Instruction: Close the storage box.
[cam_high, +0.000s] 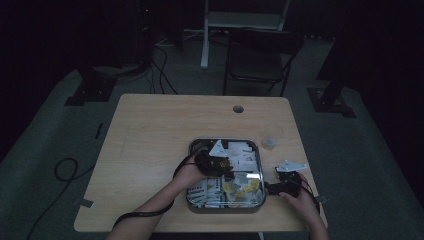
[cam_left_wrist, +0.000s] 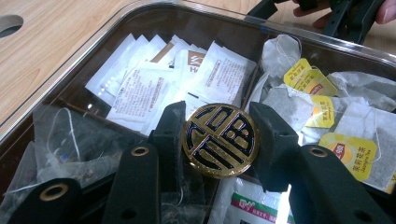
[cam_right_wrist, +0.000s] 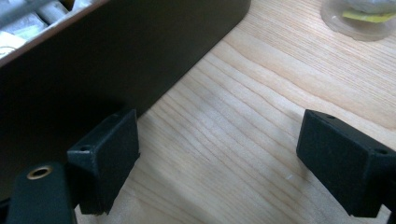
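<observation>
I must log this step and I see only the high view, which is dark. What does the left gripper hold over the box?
Observer: The left gripper is shut on a round black and gold medallion, held by its edges between the two jaws.
Operator: What lies under it in the box?
Observer: In the dark tray white paper sachets lie on one side, and tea bags with yellow tags on the other.
Operator: And the right gripper, does it hold something?
Observer: No. The right gripper is open over bare wooden table, beside the tray's outer wall, with nothing between the jaws.
</observation>
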